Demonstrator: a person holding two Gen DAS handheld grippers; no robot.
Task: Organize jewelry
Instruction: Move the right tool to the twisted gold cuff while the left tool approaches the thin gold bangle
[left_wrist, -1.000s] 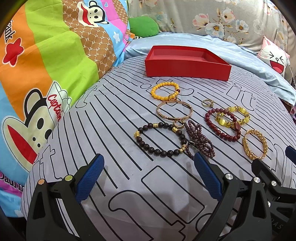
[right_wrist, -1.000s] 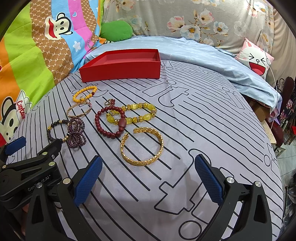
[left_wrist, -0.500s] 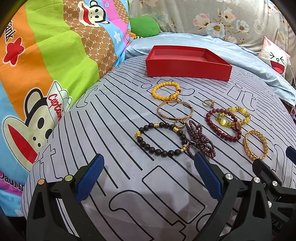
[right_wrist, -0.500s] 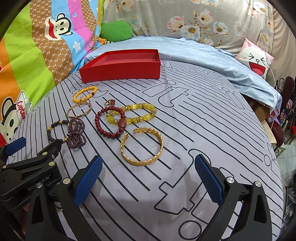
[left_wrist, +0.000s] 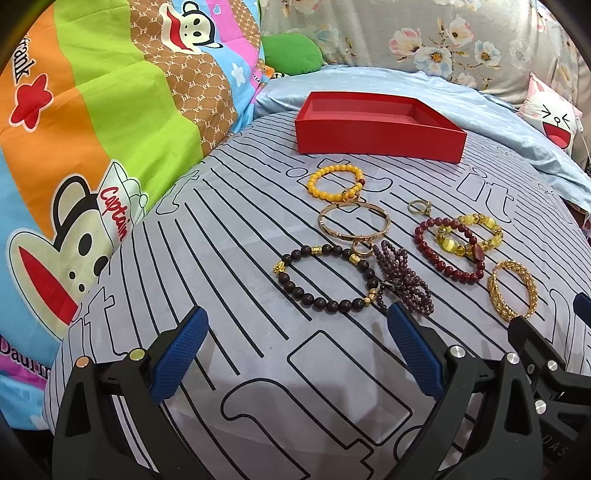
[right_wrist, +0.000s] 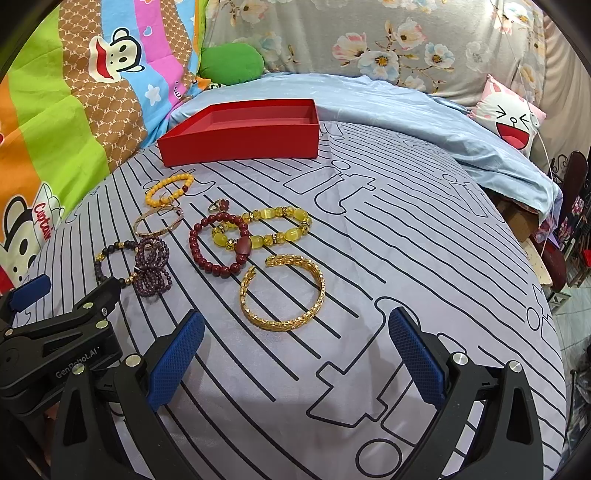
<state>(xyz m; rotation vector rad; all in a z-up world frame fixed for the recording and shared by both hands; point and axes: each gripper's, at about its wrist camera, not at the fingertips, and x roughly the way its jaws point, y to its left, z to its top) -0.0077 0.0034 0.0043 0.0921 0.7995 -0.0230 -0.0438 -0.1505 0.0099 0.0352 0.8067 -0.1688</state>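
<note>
"GenRobot.AI" was printed in white on the black left tool (right_wrist: 33, 295) seen from the right wrist view; the cartoon monkey quilt (left_wrist: 92, 147) read "Captain" and "frank". Large outlined "it" letters ran across the grey striped bedsheet (left_wrist: 240, 221). Both tools hung wide open, holding nothing, left tool (left_wrist: 299, 354) and right tool (right_wrist: 295, 354) side by side above the bed. Jewelry lay loose on the sheet: dark bead bracelet (left_wrist: 325, 280), purple bead cluster (left_wrist: 402, 280), thin gold bangle (left_wrist: 354, 221), yellow bead bracelet (left_wrist: 334, 182), woven gold cuff bracelet (right_wrist: 282, 291). Open red cardboard box (right_wrist: 240, 136) sat behind them. Floral fabric (right_wrist: 369, 40) backed the bed.
</note>
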